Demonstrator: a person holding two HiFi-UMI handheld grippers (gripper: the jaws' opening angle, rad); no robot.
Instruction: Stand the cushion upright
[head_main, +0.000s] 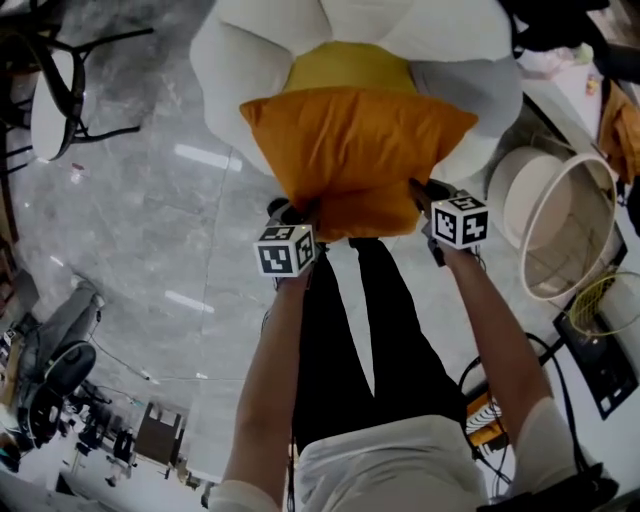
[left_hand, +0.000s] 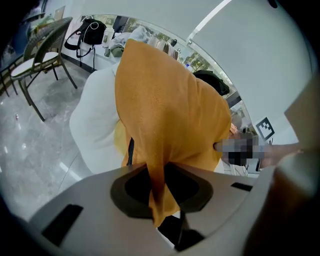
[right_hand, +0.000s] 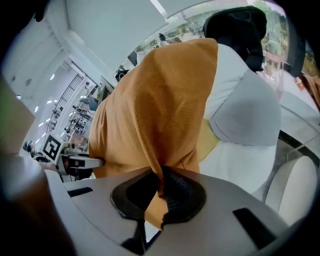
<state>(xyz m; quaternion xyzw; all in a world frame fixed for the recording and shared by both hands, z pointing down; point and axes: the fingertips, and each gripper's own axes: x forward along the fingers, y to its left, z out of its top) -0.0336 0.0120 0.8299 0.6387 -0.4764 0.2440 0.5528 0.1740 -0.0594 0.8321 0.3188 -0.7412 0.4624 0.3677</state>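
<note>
Grey polished floor (head_main: 150, 200) fills the left of the head view. A dark-framed chair (head_main: 55, 90) stands at its far left, and a white wire basket (head_main: 570, 230) sits on the right.

Nearest the camera are the person's black trousers (head_main: 350, 330) and two bare forearms reaching forward.

The left gripper (head_main: 295, 212) is clamped on the near left corner of the orange cushion (head_main: 355, 150). Its own view shows a fold of orange fabric pinched tight between the two jaws (left_hand: 160, 185). The right gripper (head_main: 425, 195) grips the near right corner in the same way, with a tongue of cloth squeezed between its closed jaws (right_hand: 160, 192).

The cushion is held off the floor between the two grippers. From the pinched corners its body spreads away from the person, and its far corners point out to either side.

Beyond it is a flower-shaped seat (head_main: 240, 60) with plump white petals and a yellow centre (head_main: 345, 65). The cushion's far edge overlaps that centre in the head view. No view shows whether the cushion touches the seat.
</note>
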